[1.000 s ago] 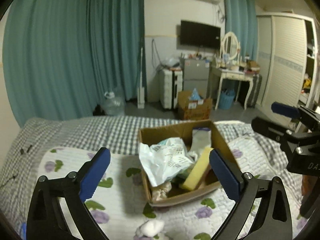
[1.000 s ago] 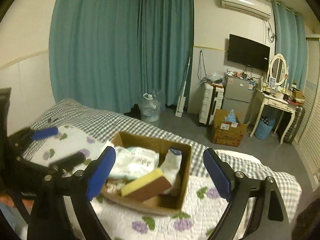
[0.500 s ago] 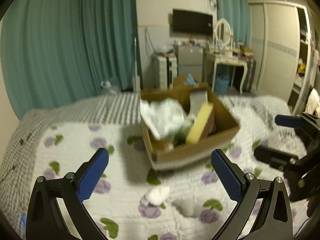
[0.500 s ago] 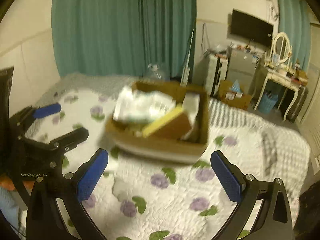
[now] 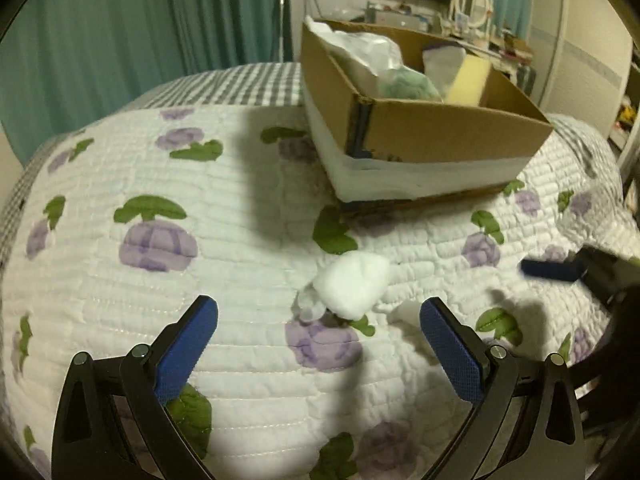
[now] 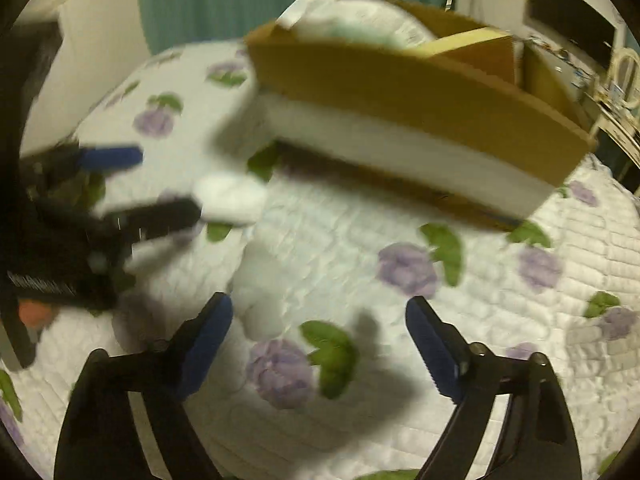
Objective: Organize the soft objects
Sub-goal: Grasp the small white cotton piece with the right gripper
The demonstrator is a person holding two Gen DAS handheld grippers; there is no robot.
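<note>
The left gripper (image 5: pixel 318 332) stands wide open and empty, tilted down over the flowered quilt (image 5: pixel 160 184) on the bed. A second ago both grippers looked out across the room; they have since dropped low, so the quilt now fills each view. Just beyond the left gripper's blue pads lies a white cotton wad (image 5: pixel 352 288), with a smaller white scrap (image 5: pixel 406 312) beside it. The right gripper (image 6: pixel 318 334) is also open and empty, its jaws having just closed a little with nothing between them. Farther back sits the cardboard box (image 5: pixel 440 136), already holding a yellow sponge (image 5: pixel 468 80) and other soft items. The descent suggests a pick-up of the loose cotton is imminent.
</note>
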